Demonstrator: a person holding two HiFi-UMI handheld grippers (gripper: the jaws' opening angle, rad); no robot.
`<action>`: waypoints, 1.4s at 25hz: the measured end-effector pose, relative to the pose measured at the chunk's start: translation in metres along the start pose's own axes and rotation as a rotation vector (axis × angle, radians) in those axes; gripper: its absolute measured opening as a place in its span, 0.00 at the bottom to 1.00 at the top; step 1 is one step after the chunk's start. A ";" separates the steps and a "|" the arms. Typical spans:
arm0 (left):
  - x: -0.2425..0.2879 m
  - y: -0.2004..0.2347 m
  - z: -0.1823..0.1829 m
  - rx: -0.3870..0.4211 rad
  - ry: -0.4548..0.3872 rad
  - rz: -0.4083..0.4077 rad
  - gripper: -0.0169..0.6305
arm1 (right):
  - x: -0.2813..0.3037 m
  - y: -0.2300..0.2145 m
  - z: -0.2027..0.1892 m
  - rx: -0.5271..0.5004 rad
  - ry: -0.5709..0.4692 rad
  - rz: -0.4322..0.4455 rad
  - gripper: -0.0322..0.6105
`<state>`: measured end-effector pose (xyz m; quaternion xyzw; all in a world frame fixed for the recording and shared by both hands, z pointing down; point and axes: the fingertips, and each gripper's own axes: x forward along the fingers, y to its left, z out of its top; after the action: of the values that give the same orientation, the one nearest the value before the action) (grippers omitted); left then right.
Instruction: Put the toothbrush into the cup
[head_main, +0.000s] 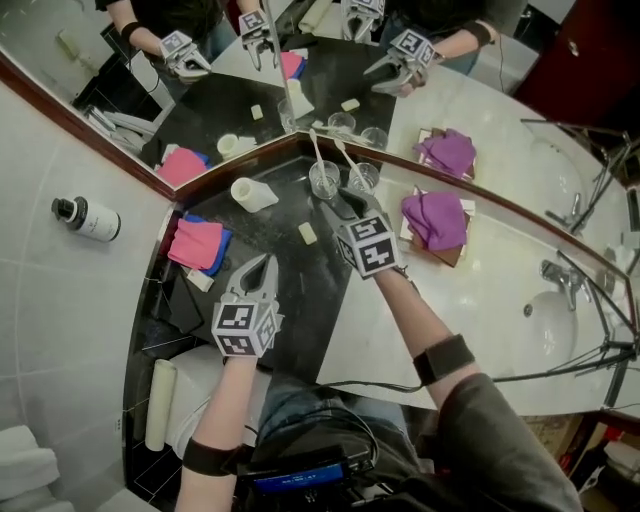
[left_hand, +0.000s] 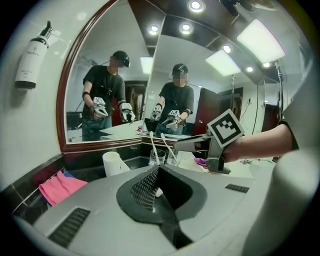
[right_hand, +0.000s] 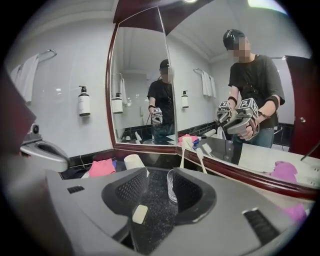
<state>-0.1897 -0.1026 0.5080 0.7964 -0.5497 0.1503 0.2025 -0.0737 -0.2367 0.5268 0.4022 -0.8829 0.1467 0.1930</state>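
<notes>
**Toothbrushes standing in the cups, right claw wide open**

Far left, on the white wall: a pump bottle (head_main: 85, 218). Lower, on the dark counter (head_main: 305, 290): a pink cloth (head_main: 196, 243), then a white cup (head_main: 252, 194) nearer the mirror. Next, the left gripper (head_main: 267, 262), jaws pressed together, holding nothing. Just right of it, a pale soap bar (head_main: 307, 233). At the mirror corner, two glass cups (head_main: 324, 180) side by side, a white toothbrush (head_main: 318, 150) leaning in each. Just short of them, the right gripper (head_main: 342, 203), jaws spread wide, gripping nothing. In the right gripper view, one glass cup and the soap bar visible in the gap. Farther right, a purple cloth (head_main: 433, 220) on the white counter (head_main: 480, 300), then a tap (head_main: 560, 278).
</notes>
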 end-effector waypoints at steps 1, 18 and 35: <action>0.003 0.004 0.000 -0.001 0.003 -0.001 0.03 | 0.011 -0.005 0.001 -0.002 0.002 -0.015 0.34; 0.046 0.052 0.003 -0.051 0.007 -0.003 0.03 | 0.124 -0.054 0.000 0.014 0.125 -0.147 0.37; 0.047 0.079 -0.013 -0.099 0.040 0.026 0.03 | 0.147 -0.071 -0.006 0.046 0.201 -0.178 0.15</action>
<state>-0.2474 -0.1591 0.5533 0.7750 -0.5626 0.1414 0.2506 -0.1069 -0.3754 0.6067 0.4665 -0.8164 0.1888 0.2833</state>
